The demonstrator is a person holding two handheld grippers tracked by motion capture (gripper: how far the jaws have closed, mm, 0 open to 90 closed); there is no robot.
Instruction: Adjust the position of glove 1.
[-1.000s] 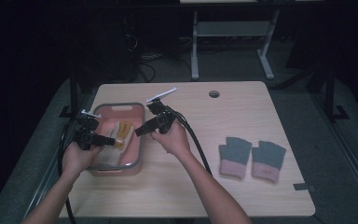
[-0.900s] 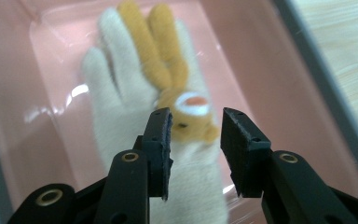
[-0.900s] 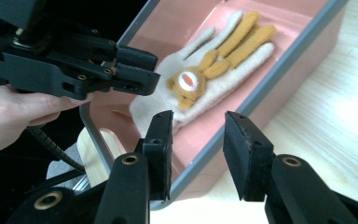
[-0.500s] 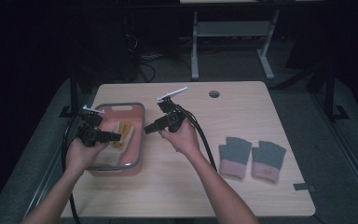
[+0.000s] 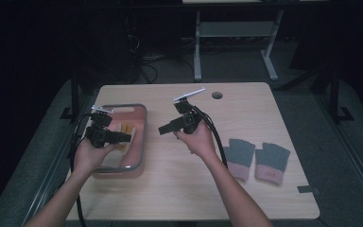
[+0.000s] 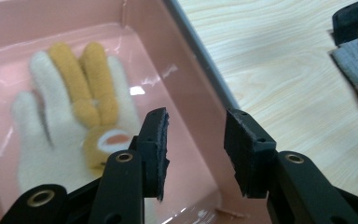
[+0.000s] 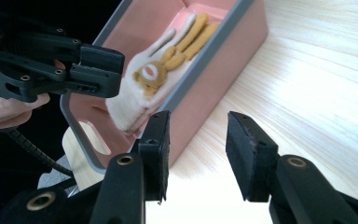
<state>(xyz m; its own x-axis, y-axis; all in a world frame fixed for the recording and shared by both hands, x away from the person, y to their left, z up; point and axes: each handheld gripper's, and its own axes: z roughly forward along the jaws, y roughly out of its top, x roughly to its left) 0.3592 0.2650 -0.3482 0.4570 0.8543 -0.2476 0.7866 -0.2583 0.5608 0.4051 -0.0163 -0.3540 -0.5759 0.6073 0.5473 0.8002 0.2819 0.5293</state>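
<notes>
A pink bin (image 5: pixel 142 124) with a grey rim stands at the table's left. In it lies a cream glove (image 5: pixel 125 128) with mustard fingers (image 6: pixel 65 116), flat on the bottom (image 7: pixel 158 74). My left gripper (image 5: pixel 127 138) hovers over the bin's right side, above the glove's cuff. Its jaws (image 6: pixel 196 126) have just been opening and nothing is between them. My right gripper (image 5: pixel 163 128) hangs over bare table just right of the bin, pointing at it. Its jaws (image 7: pixel 196 126) have also just been opening and are empty.
Two grey gloves with pink cuffs (image 5: pixel 240 156) (image 5: pixel 272 161) lie side by side at the table's right. A round hole (image 5: pixel 217 95) sits near the far edge. A strip of tape (image 5: pixel 308 190) lies near the front right corner. Cables trail from both grippers.
My right gripper has moved right, away from the bin and out over the table. The left gripper has shifted slightly over the bin. Both pairs of jaws stand wider.
</notes>
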